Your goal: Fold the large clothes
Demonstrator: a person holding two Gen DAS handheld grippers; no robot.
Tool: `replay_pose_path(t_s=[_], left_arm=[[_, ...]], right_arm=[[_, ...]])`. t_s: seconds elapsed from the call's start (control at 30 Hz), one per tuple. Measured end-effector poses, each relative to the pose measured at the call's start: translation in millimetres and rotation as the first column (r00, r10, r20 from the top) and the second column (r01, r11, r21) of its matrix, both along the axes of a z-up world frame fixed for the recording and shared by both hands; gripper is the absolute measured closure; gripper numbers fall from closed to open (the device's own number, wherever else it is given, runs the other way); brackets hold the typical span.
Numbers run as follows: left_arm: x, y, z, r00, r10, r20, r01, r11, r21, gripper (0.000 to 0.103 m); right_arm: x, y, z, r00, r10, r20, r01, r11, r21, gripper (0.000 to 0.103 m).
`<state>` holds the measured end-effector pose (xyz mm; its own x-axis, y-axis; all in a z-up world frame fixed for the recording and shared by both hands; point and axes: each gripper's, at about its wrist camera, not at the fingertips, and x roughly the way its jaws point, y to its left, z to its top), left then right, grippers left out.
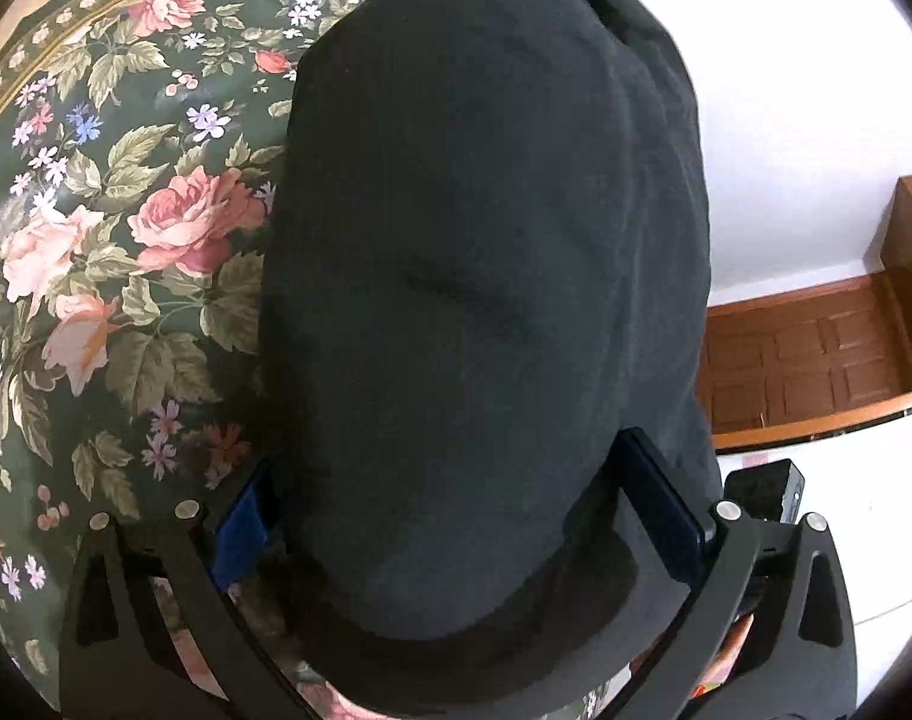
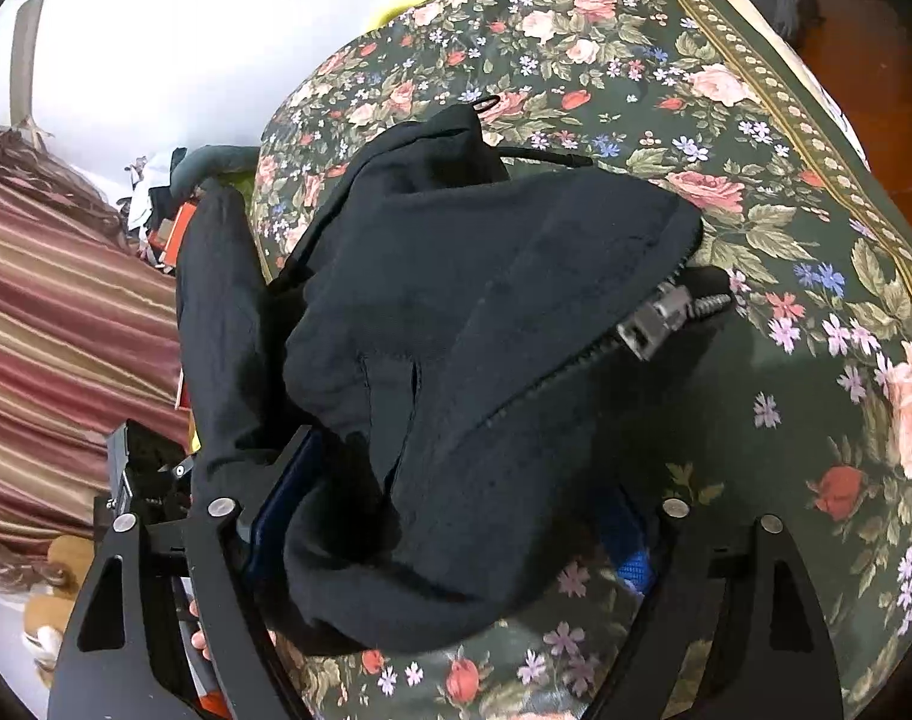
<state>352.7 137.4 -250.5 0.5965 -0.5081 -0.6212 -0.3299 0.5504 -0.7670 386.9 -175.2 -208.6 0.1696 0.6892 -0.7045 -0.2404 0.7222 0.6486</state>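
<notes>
A black zip-up hoodie (image 1: 486, 276) fills the middle of the left wrist view, over the floral bedspread (image 1: 126, 228). My left gripper (image 1: 456, 528) has its blue-padded fingers (image 1: 660, 510) wide apart with a thick bundle of the hoodie between them. In the right wrist view the hoodie (image 2: 456, 330) lies bunched, its metal zipper pull (image 2: 654, 318) and a drawstring (image 2: 546, 157) showing. My right gripper (image 2: 450, 534) also has hoodie fabric bunched between its spread fingers (image 2: 282, 504). Whether either grips the cloth is unclear.
The bedspread (image 2: 786, 240) covers the bed, its edge at the right. A striped red cloth (image 2: 66, 330) and clutter (image 2: 168, 222) lie at the left. A wooden door (image 1: 804, 354) and white wall (image 1: 786, 90) are beyond the hoodie.
</notes>
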Motion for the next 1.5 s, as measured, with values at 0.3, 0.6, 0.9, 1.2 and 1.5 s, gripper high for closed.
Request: replay_pose_path(t_s=[0.3,0.6,0.9,1.2,1.5], left_arm=[[-5,-22,47,0.994,-0.076,0.083,0.061,0.983,0.173,0.019],[-19,9,126,0.968,-0.117,0.223,0.043,0.950,0.311,0.030],[-40,114,153,0.955,-0.042,0.292,-0.052,0.951,0.305,0.031],[-42,217,117,0.969,0.052,0.240,-0.129,0.940,0.317,0.030],[-42,277,-23,0.978,0.206,-0.036,-0.192,0.950,0.248,0.029]], right_arm=[[-11,11,17,0.998,0.043,0.040,-0.041,0.998,-0.043,0.065],[-8,45,45,0.999,0.038,0.038,-0.041,0.997,0.064,0.069],[-3,140,84,0.976,0.125,0.177,-0.136,0.989,0.055,0.069],[10,248,49,0.960,0.225,0.169,-0.231,0.973,0.018,0.069],[6,320,-58,0.959,0.283,-0.011,-0.282,0.951,-0.129,0.069]])
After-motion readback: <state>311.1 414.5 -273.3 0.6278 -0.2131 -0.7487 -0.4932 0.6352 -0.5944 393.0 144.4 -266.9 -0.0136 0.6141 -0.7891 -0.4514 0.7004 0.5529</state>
